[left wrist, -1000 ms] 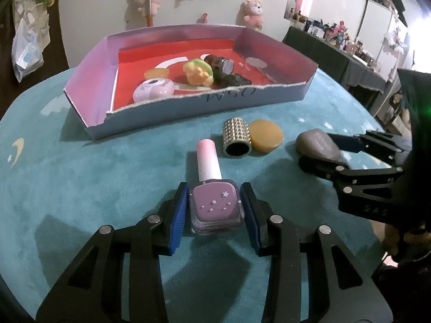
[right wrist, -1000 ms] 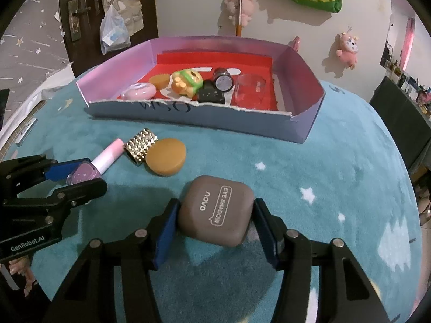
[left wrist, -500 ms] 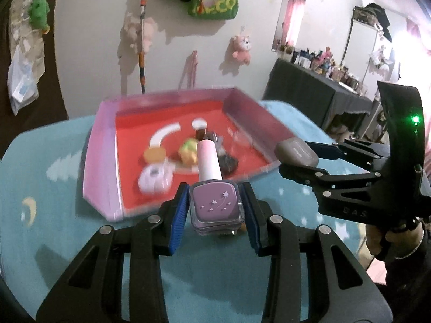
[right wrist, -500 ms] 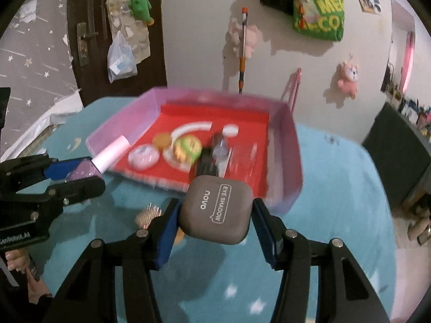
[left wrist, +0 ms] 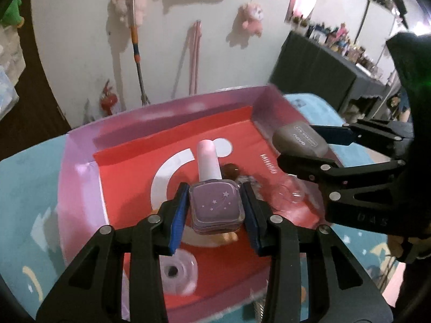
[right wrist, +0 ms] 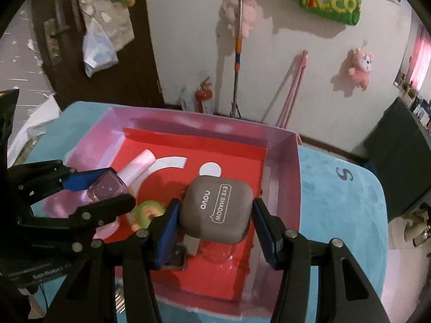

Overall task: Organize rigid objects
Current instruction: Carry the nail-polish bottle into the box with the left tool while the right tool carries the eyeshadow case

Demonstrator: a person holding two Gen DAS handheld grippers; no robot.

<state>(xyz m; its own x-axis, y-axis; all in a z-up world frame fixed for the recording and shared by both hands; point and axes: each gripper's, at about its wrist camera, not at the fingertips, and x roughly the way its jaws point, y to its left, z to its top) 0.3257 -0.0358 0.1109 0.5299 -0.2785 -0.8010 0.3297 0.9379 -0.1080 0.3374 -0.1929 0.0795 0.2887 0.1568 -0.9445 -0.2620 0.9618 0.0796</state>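
Note:
My left gripper (left wrist: 215, 210) is shut on a purple nail polish bottle (left wrist: 215, 206) with a pink cap, held in the air over the red floor of the pink-walled box (left wrist: 78, 185). From the right wrist view the same bottle (right wrist: 107, 188) shows at the left, over the box's left half. The right gripper (right wrist: 215, 220) is shut on a grey eye shadow case (right wrist: 216, 212), also above the box (right wrist: 282, 145), near its right wall. That case (left wrist: 299, 138) appears at the right in the left wrist view. Both grippers point steeply down.
Inside the box lie a pink round item (left wrist: 175, 274), a green and yellow toy (right wrist: 146, 211), a clear plastic lid (left wrist: 285, 196) and a dark case (right wrist: 176, 259). The box rests on a teal star-patterned cloth (right wrist: 336, 202). A studded gold cylinder (right wrist: 120, 300) stays outside, near the box's front wall.
Both grippers lifted off the cloth and carried the bottle and the eye shadow case forward, from in front of the box to above its red floor.

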